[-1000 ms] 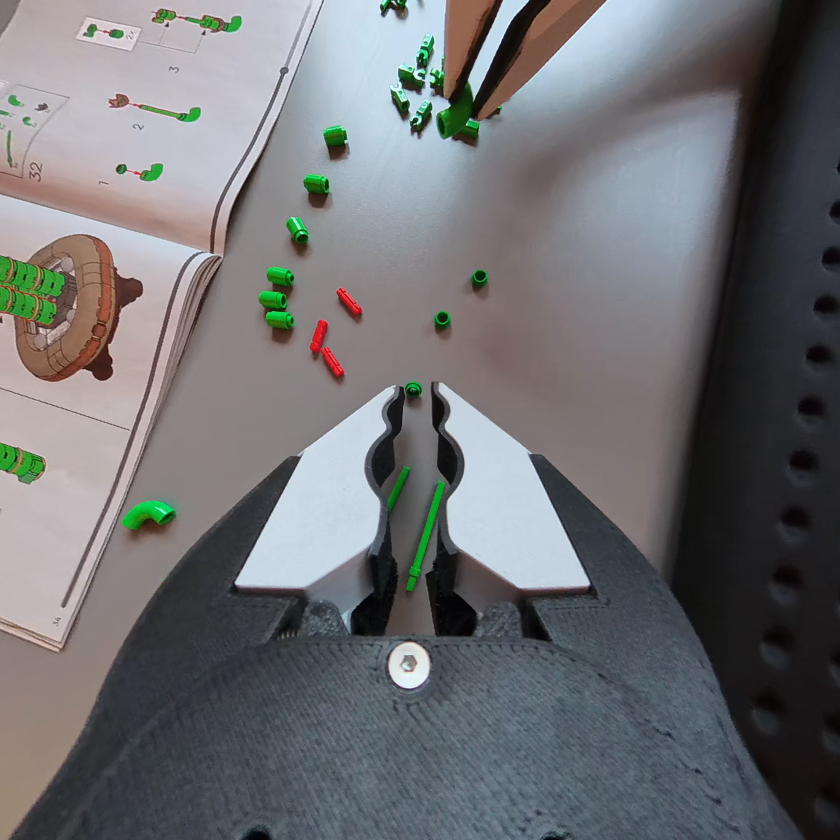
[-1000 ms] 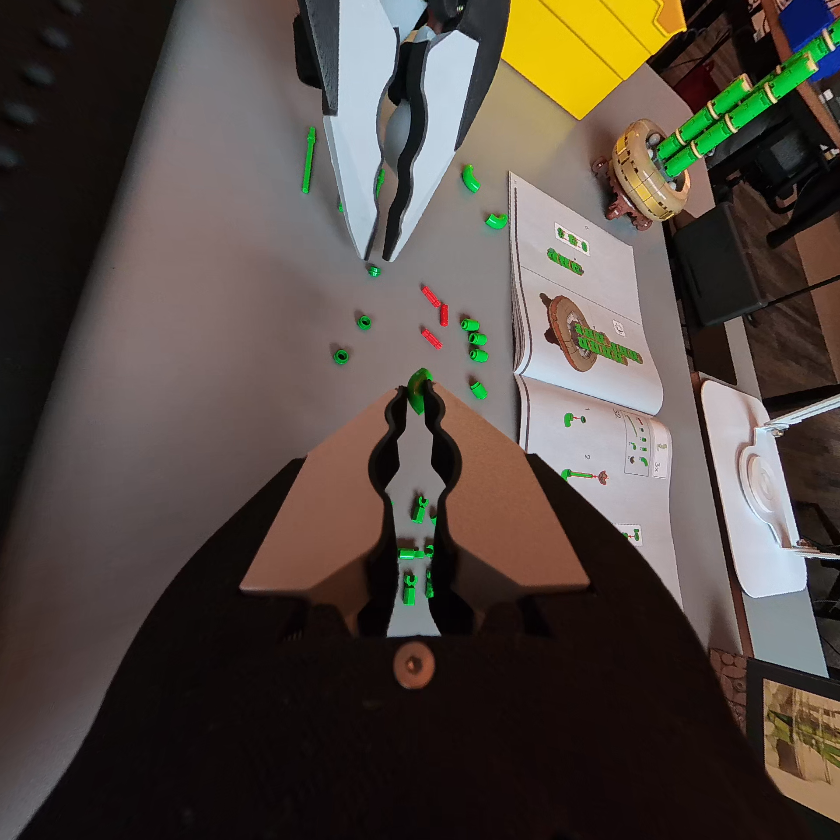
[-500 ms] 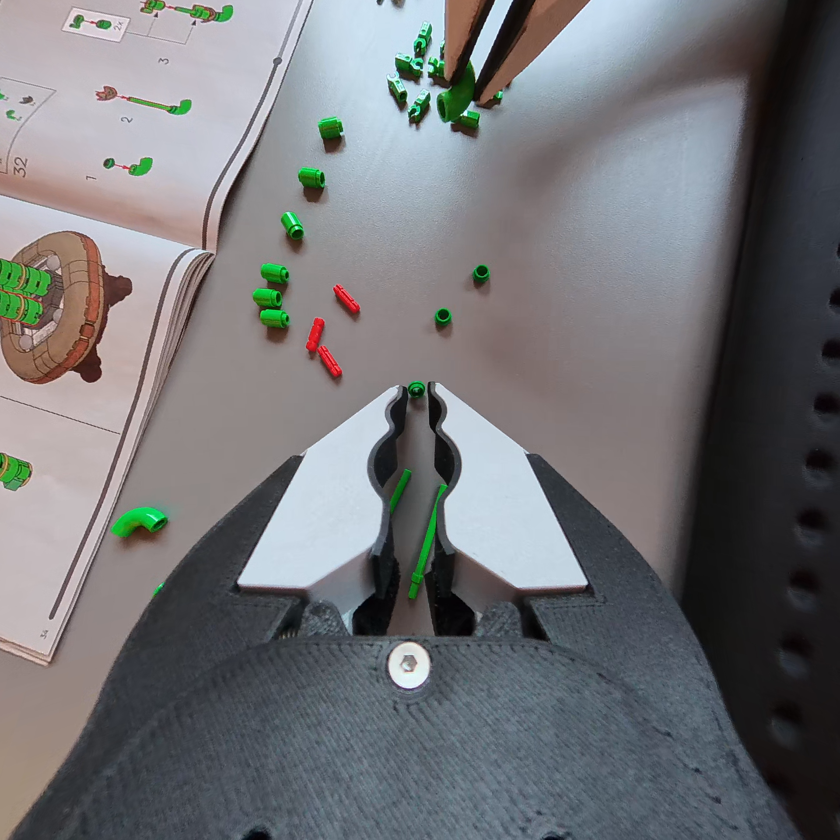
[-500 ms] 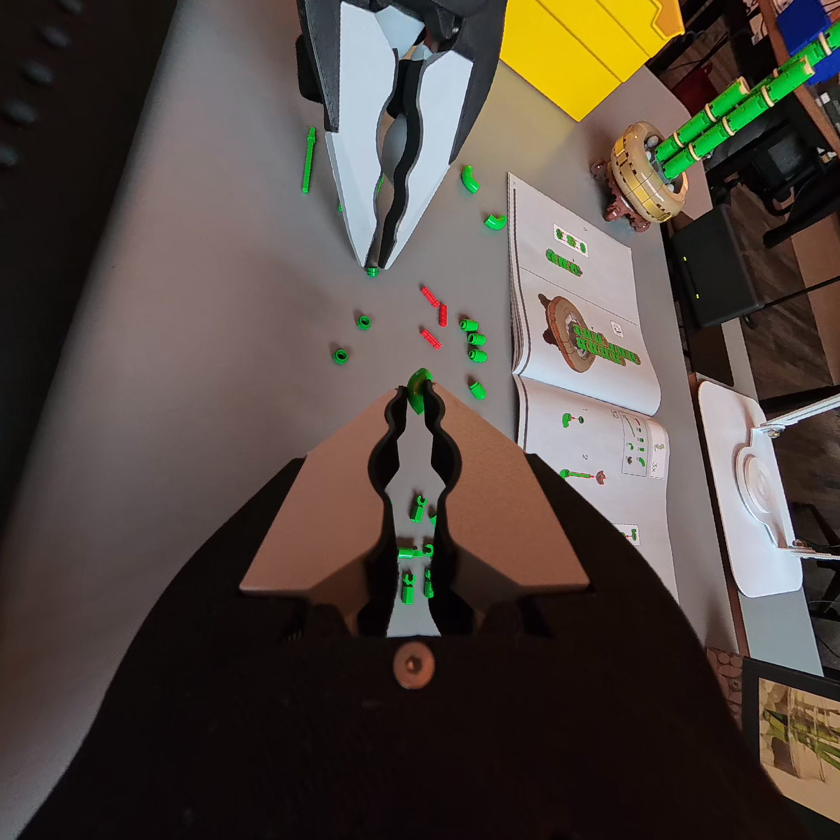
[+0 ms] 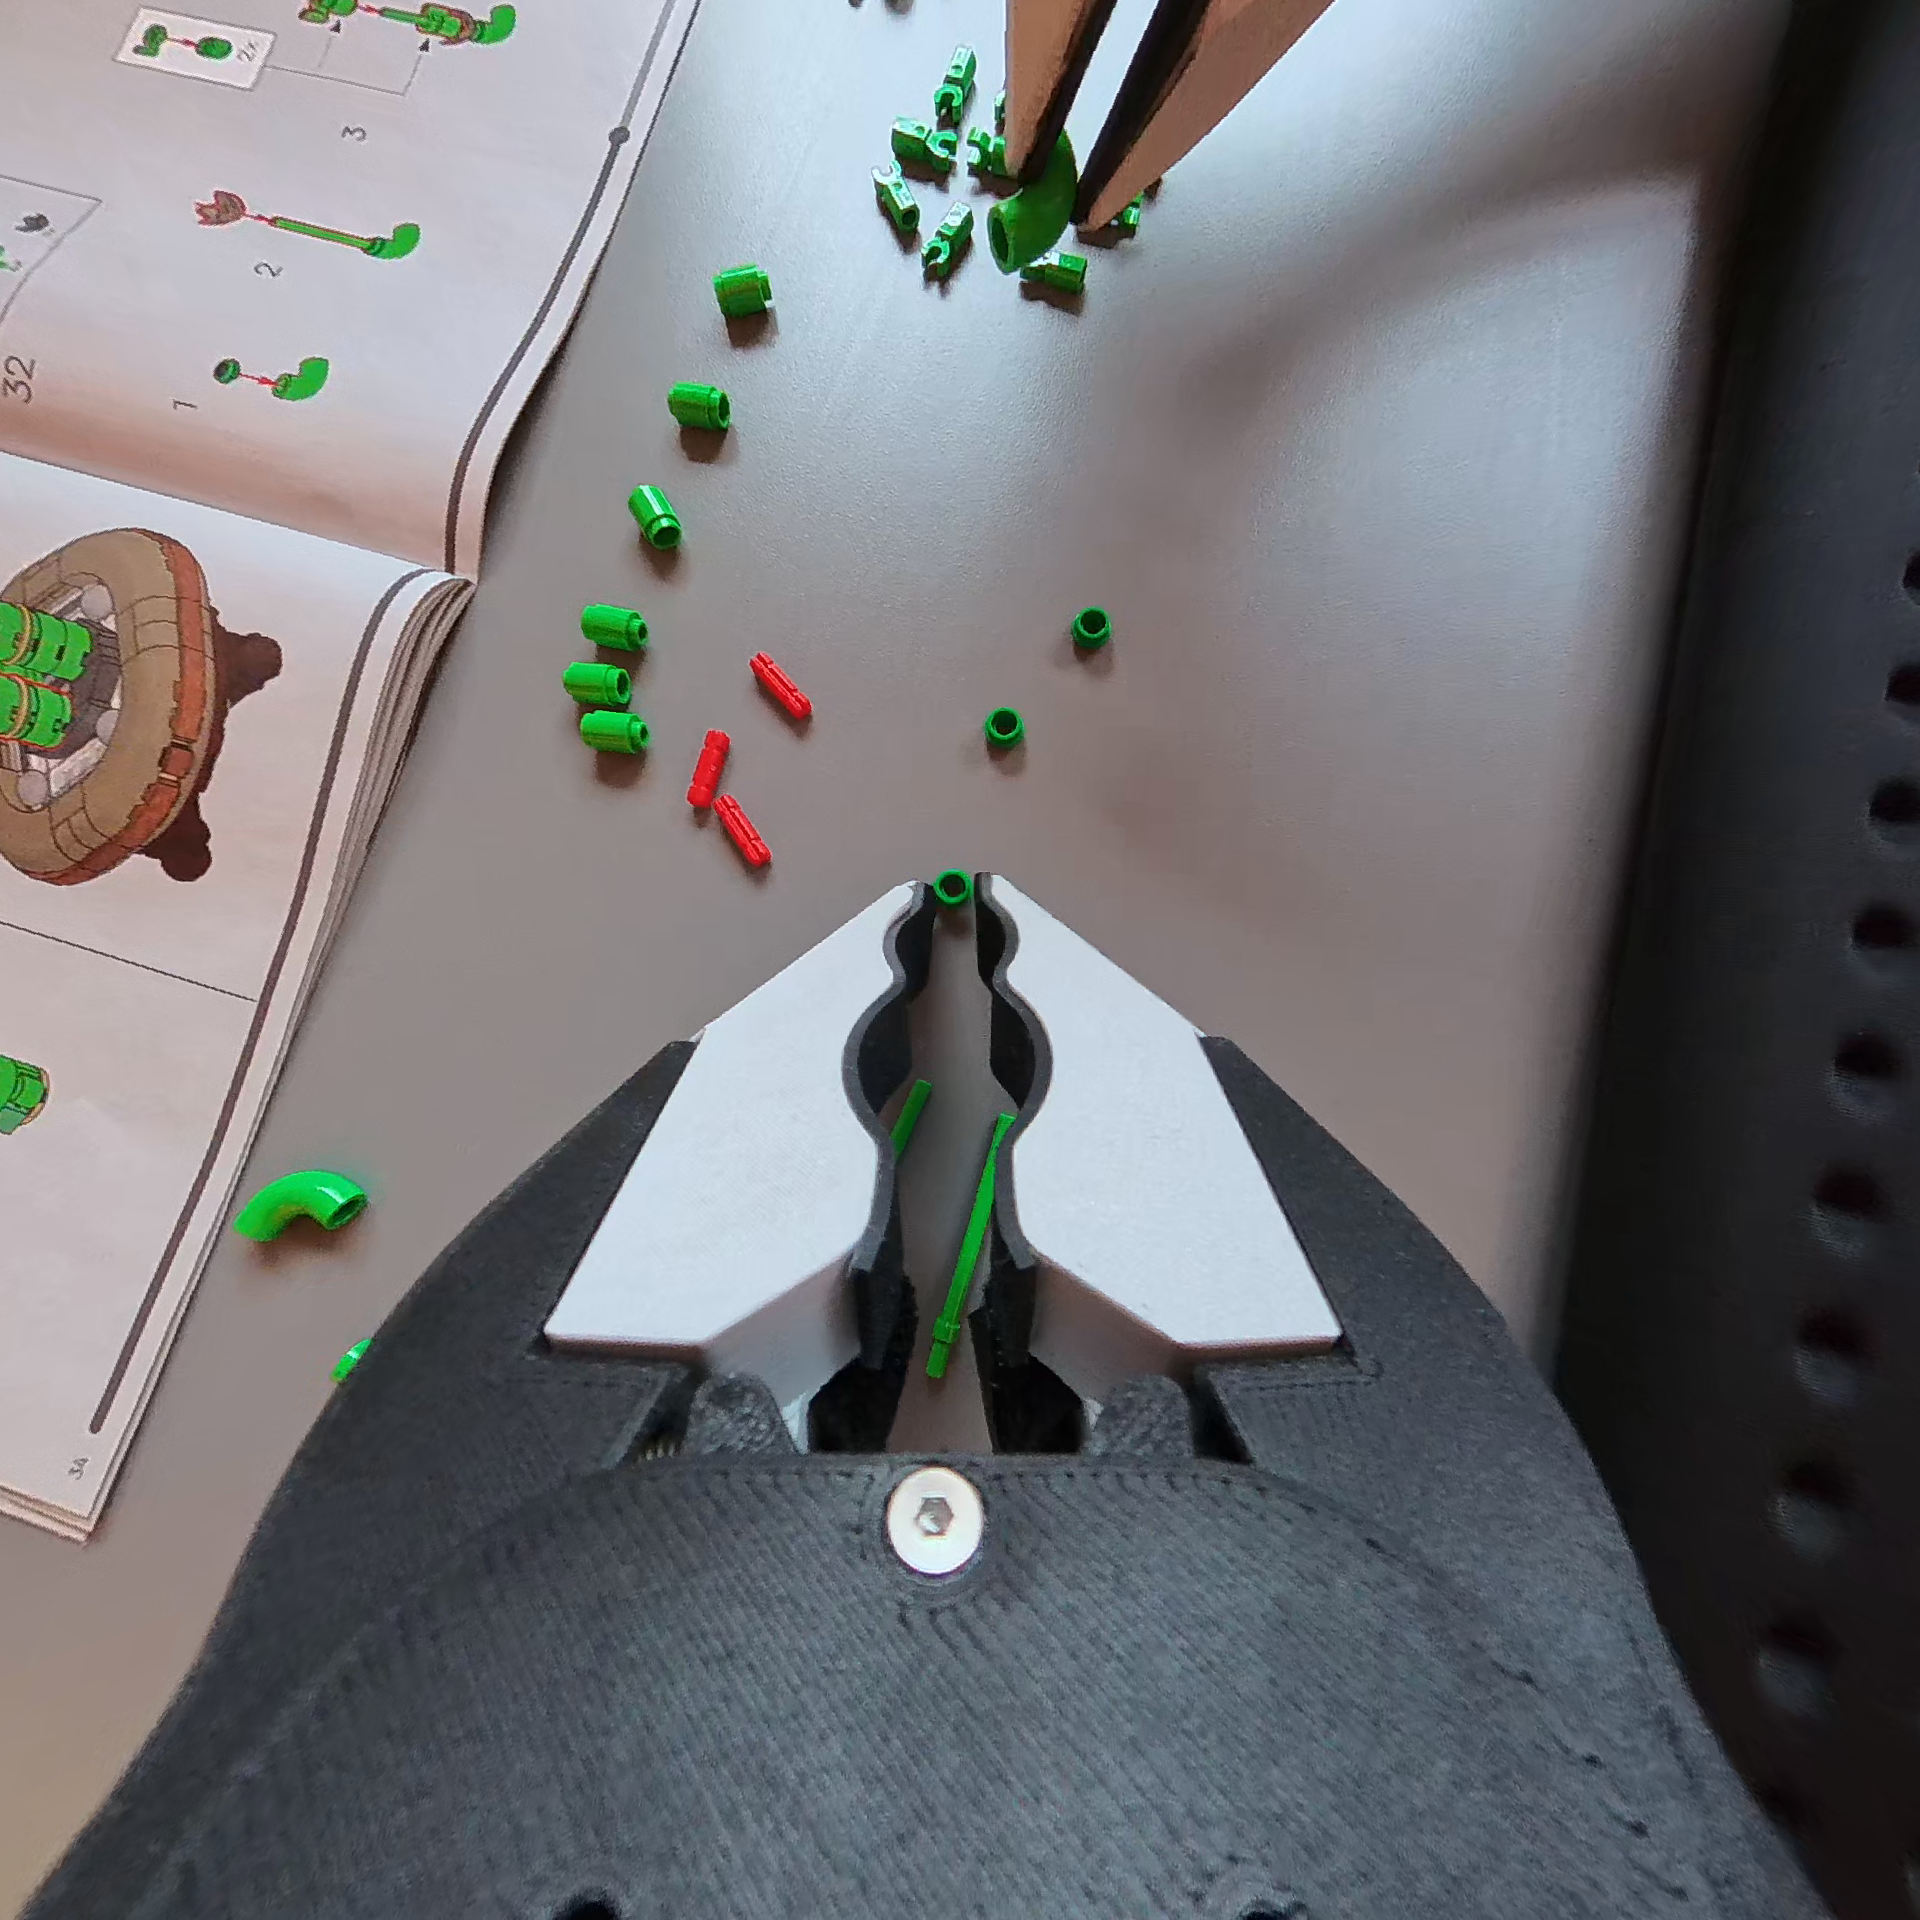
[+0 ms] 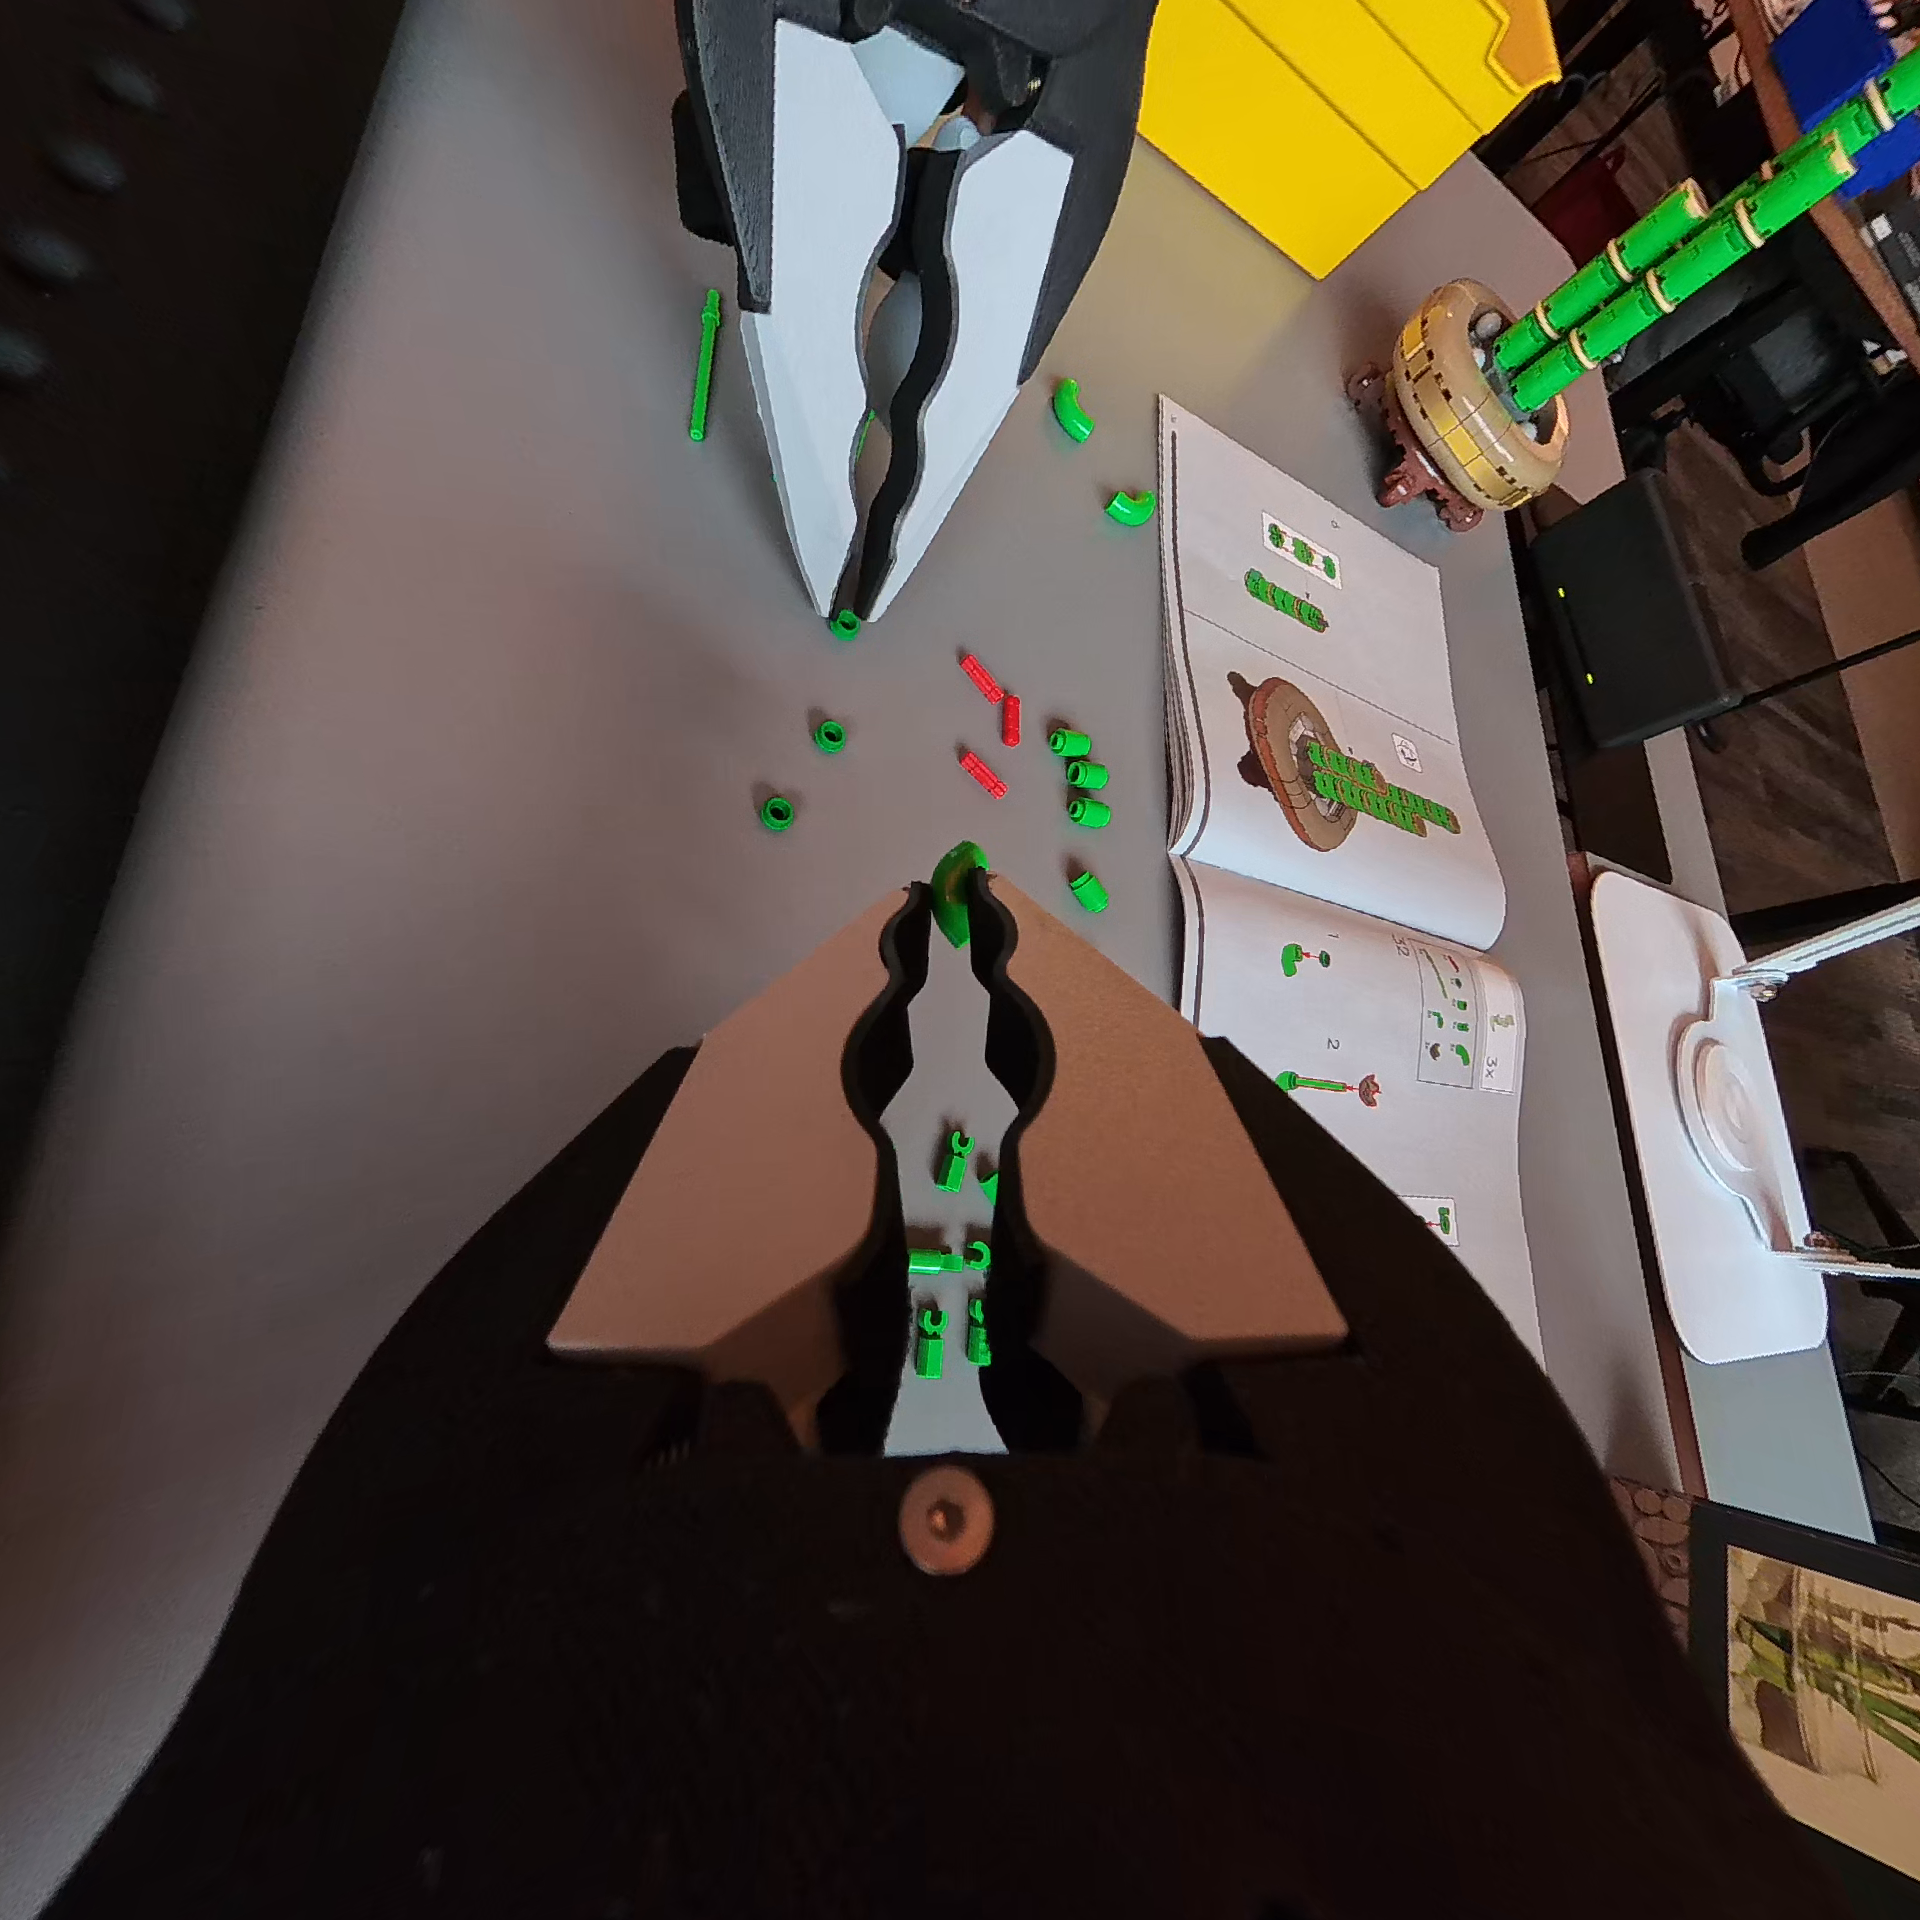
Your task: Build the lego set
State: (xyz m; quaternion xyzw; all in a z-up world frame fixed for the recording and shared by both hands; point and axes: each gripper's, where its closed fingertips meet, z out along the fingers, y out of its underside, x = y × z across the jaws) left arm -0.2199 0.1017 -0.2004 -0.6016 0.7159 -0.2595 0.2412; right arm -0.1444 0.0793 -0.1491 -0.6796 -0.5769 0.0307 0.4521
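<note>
My left gripper [image 5: 951,891] has its grey fingers shut on a small green round stud [image 5: 951,885] that sits on the grey table; it also shows in the right wrist view [image 6: 847,613] with the stud [image 6: 844,624] at its tips. My right gripper [image 6: 954,888] is shut on a green elbow piece [image 6: 958,881] and holds it just above the table. In the left wrist view the right gripper [image 5: 1055,203] hangs over a cluster of green clip pieces [image 5: 925,145] with the elbow [image 5: 1023,223] in it. Two more green studs [image 5: 1003,727] lie between the grippers.
Three red pins [image 5: 779,686], several green cylinders [image 5: 613,681] and a loose elbow [image 5: 301,1205] lie left of my left gripper. A green axle [image 5: 966,1247] lies under it. The open instruction booklet [image 5: 208,520], the bamboo model [image 6: 1475,416], a yellow bin [image 6: 1299,125] and a white tray [image 6: 1704,1122] stand beyond. There is about 10 cm between the tips of the two grippers.
My left gripper has moved forward so the small green stud is now between its tips, and its jaws have narrowed onto it. The right gripper still holds the elbow, almost still.
</note>
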